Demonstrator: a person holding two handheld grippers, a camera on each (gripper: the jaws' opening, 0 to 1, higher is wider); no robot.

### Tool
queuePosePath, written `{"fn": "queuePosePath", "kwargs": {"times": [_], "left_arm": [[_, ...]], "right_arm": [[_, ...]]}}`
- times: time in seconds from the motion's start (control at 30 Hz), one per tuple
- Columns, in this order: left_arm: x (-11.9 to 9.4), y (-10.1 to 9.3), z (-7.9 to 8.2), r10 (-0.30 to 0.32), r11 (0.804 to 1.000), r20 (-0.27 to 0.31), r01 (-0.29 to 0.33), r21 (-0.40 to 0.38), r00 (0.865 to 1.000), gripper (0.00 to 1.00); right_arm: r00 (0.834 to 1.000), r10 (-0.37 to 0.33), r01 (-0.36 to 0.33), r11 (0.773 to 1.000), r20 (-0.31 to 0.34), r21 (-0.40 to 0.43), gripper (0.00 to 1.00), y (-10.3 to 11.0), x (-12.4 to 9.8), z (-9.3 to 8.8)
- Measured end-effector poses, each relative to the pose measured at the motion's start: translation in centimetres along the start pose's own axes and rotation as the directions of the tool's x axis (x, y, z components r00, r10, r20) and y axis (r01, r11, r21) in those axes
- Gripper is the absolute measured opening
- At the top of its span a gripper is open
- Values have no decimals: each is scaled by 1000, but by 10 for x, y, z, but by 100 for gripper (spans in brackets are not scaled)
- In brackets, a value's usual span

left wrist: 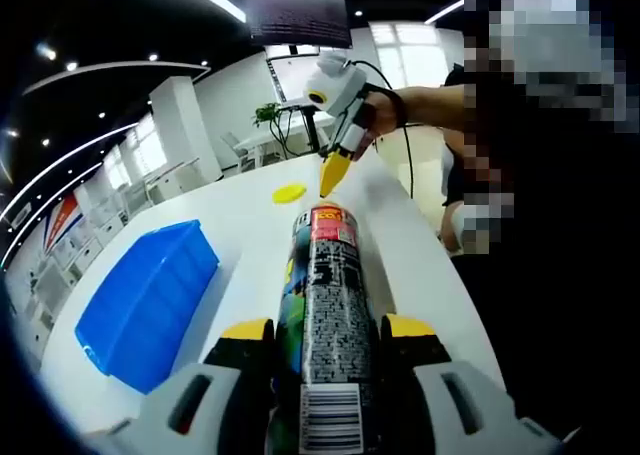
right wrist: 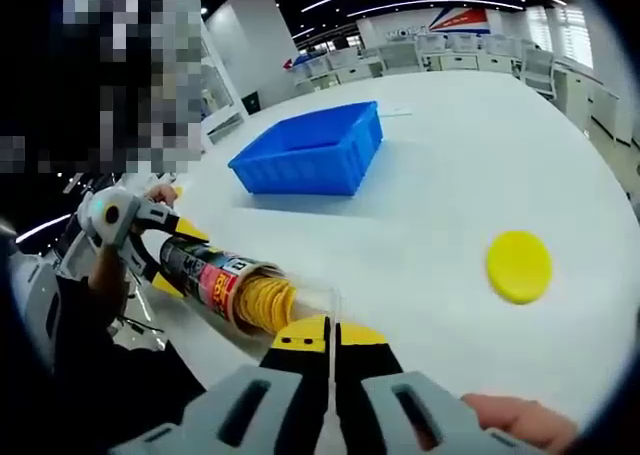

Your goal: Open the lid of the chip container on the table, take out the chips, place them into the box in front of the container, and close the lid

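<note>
Left gripper view: the chip container [left wrist: 328, 315] lies lengthwise between the left gripper [left wrist: 328, 327] fingers, which are clamped on its printed body near the barcode end.
Container mouth: points away from the left gripper; the right gripper [left wrist: 333, 175] hangs just beyond it with its yellow tips pointing down at the open end.
Right gripper view: the chip container [right wrist: 215, 280] lies on its side, open, with a stack of chips [right wrist: 263, 303] exposed at its mouth inside a clear sleeve.
Right gripper fingers: the right gripper [right wrist: 329, 327] has its two yellow-tipped fingers pressed together; the clear sleeve edge sits right at the tips, and whether they pinch it cannot be told.
Left gripper from the right gripper view: the left gripper [right wrist: 150, 237] holds the closed end of the container, on the side away from the chips.
Lid: the yellow lid [right wrist: 518, 266] lies flat on the table [right wrist: 450, 155], well apart from the container, beyond its mouth [left wrist: 289, 192].
Box: the blue box [right wrist: 315, 153] stands on the table, apart from the container, to the side of its body [left wrist: 148, 301].
Surface: white, glossy table.
Room: large bright hall with white desks, chairs, ceiling light strips and a potted plant [left wrist: 268, 113] behind the table.
</note>
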State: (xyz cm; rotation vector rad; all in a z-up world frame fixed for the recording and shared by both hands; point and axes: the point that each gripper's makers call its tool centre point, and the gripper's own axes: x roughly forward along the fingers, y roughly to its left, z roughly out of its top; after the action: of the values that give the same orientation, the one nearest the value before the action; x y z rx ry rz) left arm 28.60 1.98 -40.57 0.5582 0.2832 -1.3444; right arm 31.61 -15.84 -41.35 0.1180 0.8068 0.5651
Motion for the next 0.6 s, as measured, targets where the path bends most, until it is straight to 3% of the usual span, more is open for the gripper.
{"fn": "queuePosePath", "kwargs": {"times": [0.6], "left_arm": [[0, -1, 0, 10, 1000, -8, -10, 9, 1000, 43]], "right_arm": [[1000, 3, -3, 1000, 23, -18, 1, 0, 0, 1]]}}
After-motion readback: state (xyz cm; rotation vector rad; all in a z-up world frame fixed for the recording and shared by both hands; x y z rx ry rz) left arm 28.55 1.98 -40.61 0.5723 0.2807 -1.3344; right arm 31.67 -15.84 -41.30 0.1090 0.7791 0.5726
